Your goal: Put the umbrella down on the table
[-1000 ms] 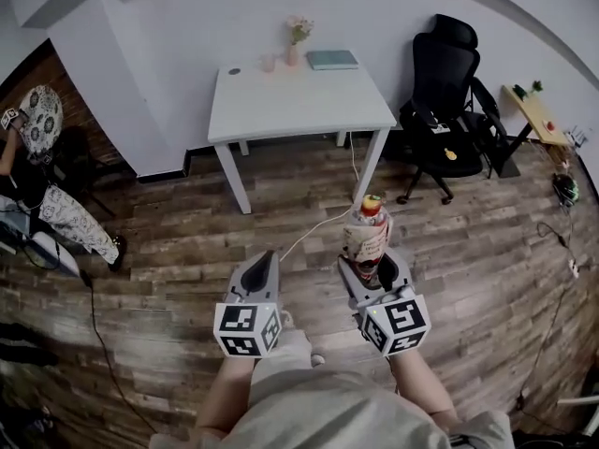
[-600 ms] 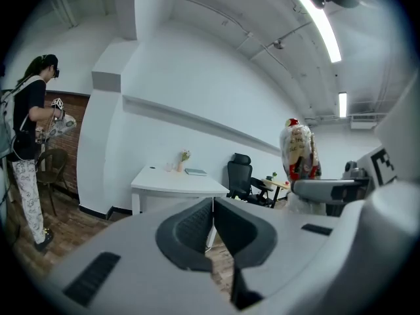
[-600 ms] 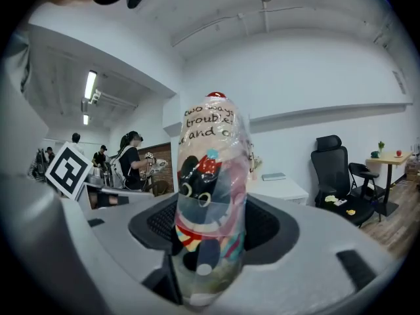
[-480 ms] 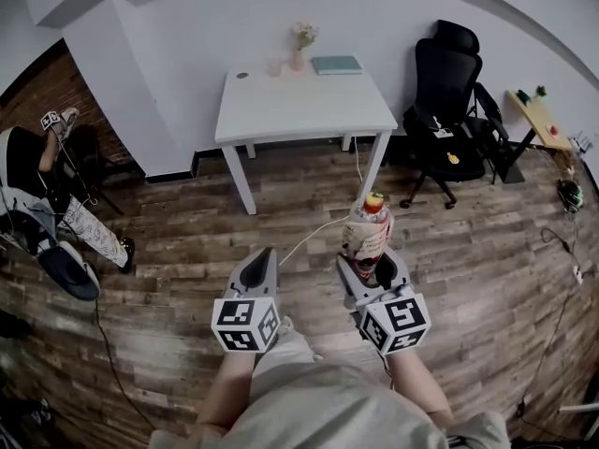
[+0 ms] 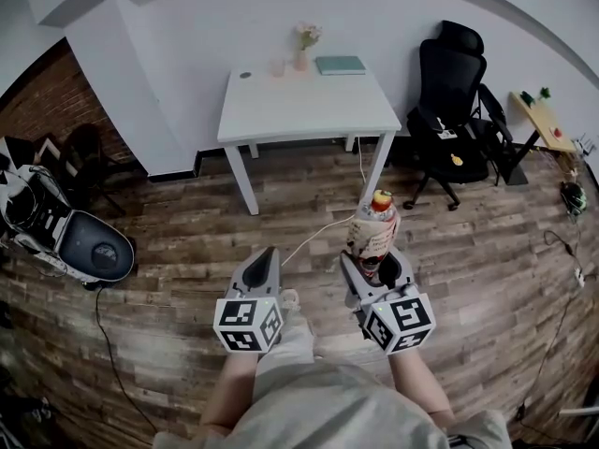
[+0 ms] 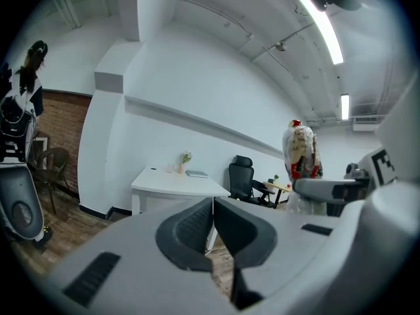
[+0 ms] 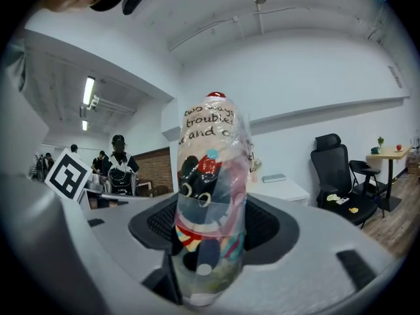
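Your left gripper (image 5: 266, 260) has its jaws pressed together on nothing. Your right gripper (image 5: 375, 262) clamps the folded umbrella (image 5: 373, 230) upright by its lower half, well apart from the white surface (image 5: 309, 110). It looks light, soft and slick in its glossy wrap, so hold it mid-body.

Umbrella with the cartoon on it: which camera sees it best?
The right gripper view. The umbrella, folded, stands upright in the middle, close up, clamped in the right gripper, so its cartoon print and lettering show. The head view shows it small, from above. The left gripper view shows it small, off to the right.
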Motion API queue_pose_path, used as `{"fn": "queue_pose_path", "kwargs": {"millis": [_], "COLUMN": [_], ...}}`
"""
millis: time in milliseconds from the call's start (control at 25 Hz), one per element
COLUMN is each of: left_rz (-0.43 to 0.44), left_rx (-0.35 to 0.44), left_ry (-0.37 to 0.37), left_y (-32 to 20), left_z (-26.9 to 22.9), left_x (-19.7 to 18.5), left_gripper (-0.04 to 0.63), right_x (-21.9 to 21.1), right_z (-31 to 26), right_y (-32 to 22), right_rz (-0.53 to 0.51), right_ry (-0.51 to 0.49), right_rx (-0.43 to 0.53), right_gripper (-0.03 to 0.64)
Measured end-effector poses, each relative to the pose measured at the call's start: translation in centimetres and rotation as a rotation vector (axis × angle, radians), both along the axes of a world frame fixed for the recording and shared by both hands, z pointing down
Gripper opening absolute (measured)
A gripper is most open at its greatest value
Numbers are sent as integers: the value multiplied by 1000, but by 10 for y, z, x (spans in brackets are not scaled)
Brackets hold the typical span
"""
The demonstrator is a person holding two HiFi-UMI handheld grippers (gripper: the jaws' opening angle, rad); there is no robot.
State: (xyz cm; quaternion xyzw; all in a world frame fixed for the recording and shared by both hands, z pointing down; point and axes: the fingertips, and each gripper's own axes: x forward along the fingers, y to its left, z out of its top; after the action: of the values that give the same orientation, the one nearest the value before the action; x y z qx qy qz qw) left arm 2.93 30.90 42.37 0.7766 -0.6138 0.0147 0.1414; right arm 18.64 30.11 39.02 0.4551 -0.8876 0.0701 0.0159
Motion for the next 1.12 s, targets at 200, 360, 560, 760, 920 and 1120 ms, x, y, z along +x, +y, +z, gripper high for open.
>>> {"fn": "queue_pose_path", "kwargs": {"millis": [200,360,560,760,920,1120], "left_rz": [9,11,19,35,50,70], "left_rx": [4,7,4,7,6,9], "left_ry": [9,20,28,36,39,37], "left_y": [-24,-49,-89,-137,-176,-224], "left_z": [4,8,9,4,0,-5], "left_x": [-3,-7,-15,-28,-39,-57], "left_gripper": [8,8,9,9,8,8], "right_x": [-6,-9,-17,-31,-42,-58], "right_z": [4,7,5,-5,-14,-20], "right_y": [-23,-49,-89,-134,-172,-219], "right_rz": [3,11,19,29,44,69], "right_ry": [-6,-11,-8,0,-7,-8], "right_rx": [1,3,6,19,30,40], "right_gripper": [267,267,267,267,267,267]}}
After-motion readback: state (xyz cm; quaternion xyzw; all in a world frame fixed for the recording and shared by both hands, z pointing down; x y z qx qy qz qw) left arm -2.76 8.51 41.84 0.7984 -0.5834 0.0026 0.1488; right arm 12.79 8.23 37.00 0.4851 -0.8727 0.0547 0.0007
